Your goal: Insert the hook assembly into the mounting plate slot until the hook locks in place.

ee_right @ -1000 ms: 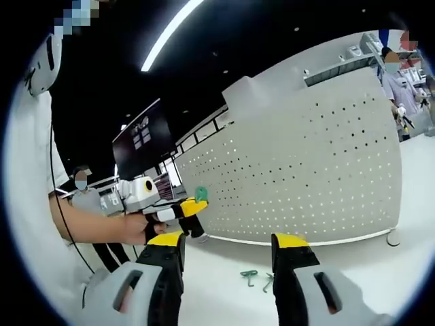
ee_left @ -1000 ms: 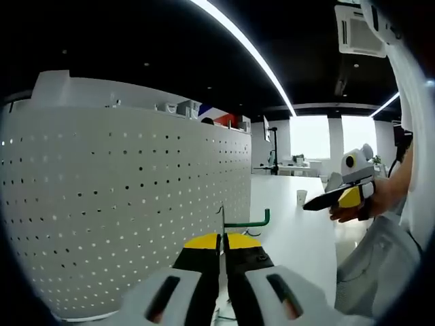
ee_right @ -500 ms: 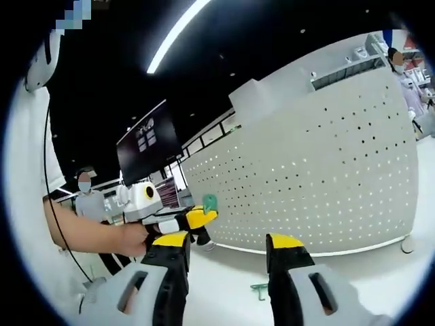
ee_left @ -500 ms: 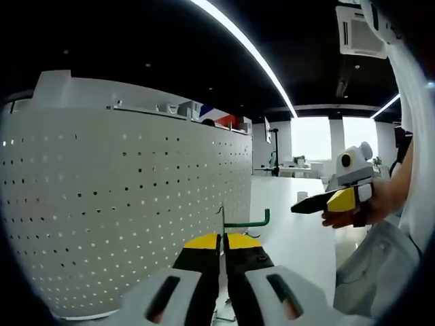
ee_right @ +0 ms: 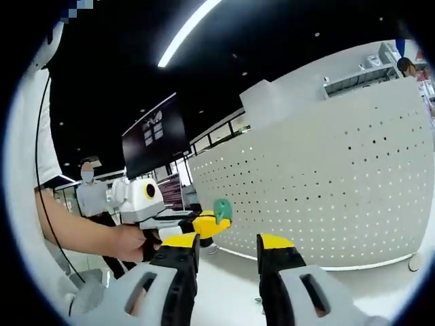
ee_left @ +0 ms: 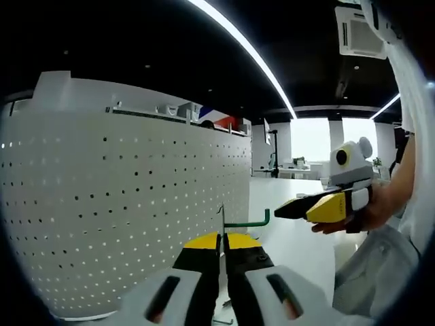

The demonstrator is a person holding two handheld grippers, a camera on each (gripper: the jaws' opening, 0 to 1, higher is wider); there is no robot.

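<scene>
The white perforated mounting plate (ee_left: 102,204) stands upright to the left of my left gripper (ee_left: 222,239). That gripper is shut on a green hook (ee_left: 250,222), whose bent end points right, just off the plate's near edge. My right gripper (ee_left: 289,209), held in a hand, comes in from the right with its tips close to the hook's end. In the right gripper view, my right gripper (ee_right: 228,241) is open with nothing between its jaws. Just beyond it are the left gripper (ee_right: 204,224) and the hook's green tip (ee_right: 221,207), with the plate (ee_right: 326,190) behind.
A white table (ee_left: 299,234) stretches away to the right of the plate. A black screen (ee_right: 156,136) hangs at the back, and a person (ee_right: 88,197) stands far behind the left hand. Long ceiling lights run overhead.
My right gripper has moved in towards the hook held by the left gripper, and its jaws have narrowed a little. The left gripper and hook have stayed put beside the plate.
</scene>
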